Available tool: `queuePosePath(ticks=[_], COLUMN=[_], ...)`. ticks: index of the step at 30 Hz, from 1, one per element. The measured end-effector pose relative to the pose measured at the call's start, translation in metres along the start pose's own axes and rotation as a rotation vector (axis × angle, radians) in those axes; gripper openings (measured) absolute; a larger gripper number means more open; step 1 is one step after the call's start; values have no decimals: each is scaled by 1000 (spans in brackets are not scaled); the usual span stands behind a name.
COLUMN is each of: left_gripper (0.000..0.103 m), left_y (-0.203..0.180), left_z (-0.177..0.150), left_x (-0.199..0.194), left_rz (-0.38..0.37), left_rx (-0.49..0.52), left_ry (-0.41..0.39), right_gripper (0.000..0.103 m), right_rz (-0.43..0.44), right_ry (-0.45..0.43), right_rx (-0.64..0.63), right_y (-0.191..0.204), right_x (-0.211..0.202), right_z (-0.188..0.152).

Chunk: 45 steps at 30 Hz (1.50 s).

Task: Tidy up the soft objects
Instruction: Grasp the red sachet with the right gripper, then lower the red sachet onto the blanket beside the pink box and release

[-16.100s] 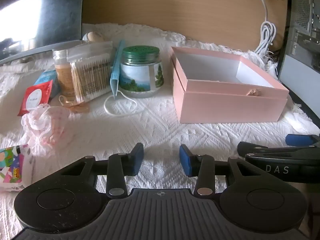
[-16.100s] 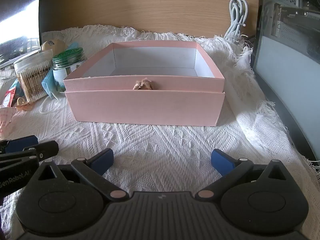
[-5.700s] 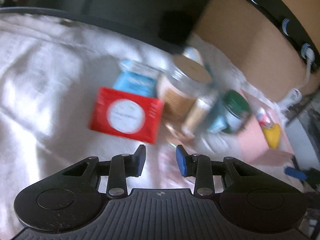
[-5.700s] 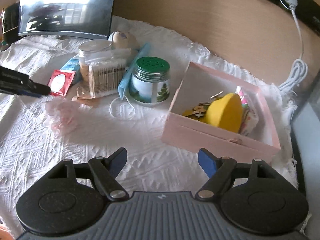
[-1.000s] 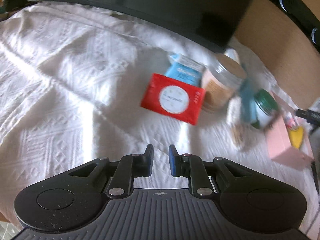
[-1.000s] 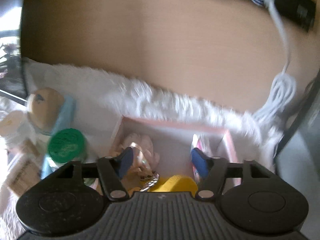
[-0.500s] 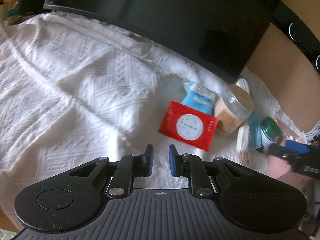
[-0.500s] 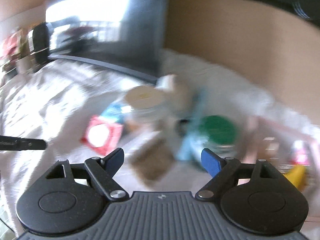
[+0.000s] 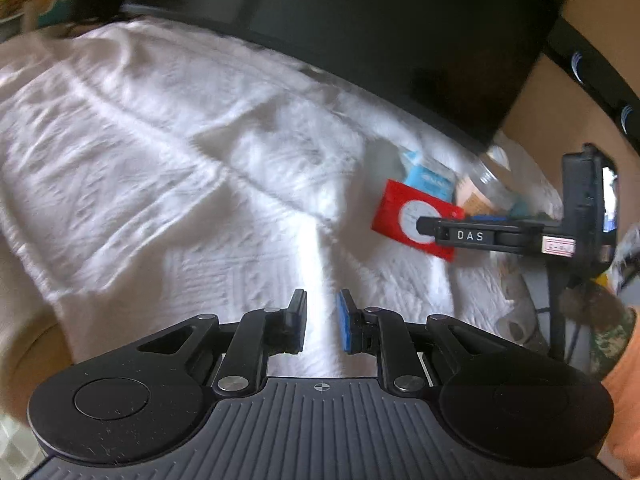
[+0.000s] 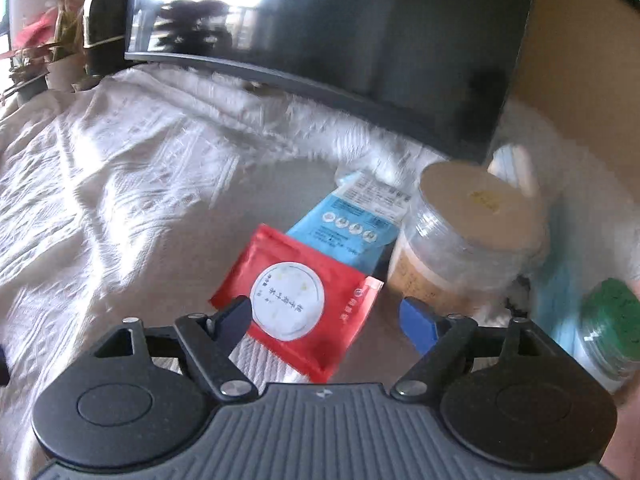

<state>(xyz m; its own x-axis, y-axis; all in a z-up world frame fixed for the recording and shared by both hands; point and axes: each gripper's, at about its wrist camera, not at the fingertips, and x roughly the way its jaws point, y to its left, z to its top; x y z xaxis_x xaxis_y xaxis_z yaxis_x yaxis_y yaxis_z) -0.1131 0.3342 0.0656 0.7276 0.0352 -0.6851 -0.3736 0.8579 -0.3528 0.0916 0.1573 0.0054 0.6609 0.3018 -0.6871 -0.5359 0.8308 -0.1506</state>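
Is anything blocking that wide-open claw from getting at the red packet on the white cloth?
Nothing visible does. The right tool hangs open just above the red packet, which lies flat on the cloth. Only its far edge overlaps the blue packet, and the clear jar stands off to the right.

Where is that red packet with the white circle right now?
The red packet lies on the white cloth, partly over a blue packet, left of the clear jar.

"DAS" in white letters on the side of the right gripper [image 9: 472, 236], seen from the left wrist. Print on the red sachet [image 10: 296, 300] and blue packet [image 10: 352, 228] too blurred to read.
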Motion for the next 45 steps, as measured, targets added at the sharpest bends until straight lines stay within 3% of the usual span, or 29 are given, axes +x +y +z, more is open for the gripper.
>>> queuePosePath(ticks=[1, 2, 3, 4, 5, 7, 11, 13, 17, 18, 19, 26, 29, 32, 35, 37, 40, 41, 43, 45], left_gripper=[18, 18, 18, 18, 18, 18, 18, 18, 18, 18, 18, 18, 18, 18, 18, 18, 18, 18, 18, 18], left_y=[4, 7, 8, 8, 7, 7, 5, 3, 0, -1, -2, -17, -46, -91, -146, -178, -209, -214, -231, -255], left_z=[-2, -4, -5, -6, -6, -4, -1, 0, -2, -3, -3, 4, 15, 23, 25, 23, 24, 26, 26, 23], left_x=[0, 0, 0, 0, -1, -2, 3, 5, 10, 11, 11, 29, 45, 62, 82, 95, 122, 128, 133, 138], left_rz=[4, 8, 13, 14, 8, -8, -19, -30, -38, -39, -41, -105, -186, -282, -353, -357, -238, -232, -276, -300], left_rx=[-22, -34, -34, -31, -31, -34, -32, -21, 12, 21, 29, 64, 137, 235, 336, 398, 420, 406, 451, 566], left_ry=[2, 8, 14, 18, 18, 15, 18, 22, 45, 49, 49, 81, 102, 108, 126, 131, 121, 115, 98, 96], right_gripper=[82, 75, 65, 44, 38, 31, 31, 31, 29, 24, 7, 4, 4, 4, 5, 5, 4, 4, 5, 5], right_rz=[16, 30, 50, 76, 105, 171, 351, 367, 302, 284, 274, 231, 164, 40, -30, -43, -70, -79, -108, -110], right_ry=[18, 33, 45, 58, 59, 29, 44, 45, 77, 98, 113, 35, 34, 45, 111, 126, 113, 101, 90, 113], right_rx=[16, 35, 64, 98, 123, 134, 78, 47, 41, 54, 67, 86, 166, 222, 306, 372, 433, 445, 488, 542], right_y=[-1, -4, -7, -11, -14, -15, -3, 8, 25, 25, 23, -9, -42, -75, -104, -119, -133, -137, -146, -155], right_x=[7, 13, 16, 15, 13, 0, -17, -17, 9, 16, 17, -62, -101, -129, -141, -150, -162, -165, -169, -168], right_z=[2, 3, 4, 3, 3, 0, -5, -3, 8, 9, 9, -24, -55, -92, -123, -140, -155, -159, -167, -177])
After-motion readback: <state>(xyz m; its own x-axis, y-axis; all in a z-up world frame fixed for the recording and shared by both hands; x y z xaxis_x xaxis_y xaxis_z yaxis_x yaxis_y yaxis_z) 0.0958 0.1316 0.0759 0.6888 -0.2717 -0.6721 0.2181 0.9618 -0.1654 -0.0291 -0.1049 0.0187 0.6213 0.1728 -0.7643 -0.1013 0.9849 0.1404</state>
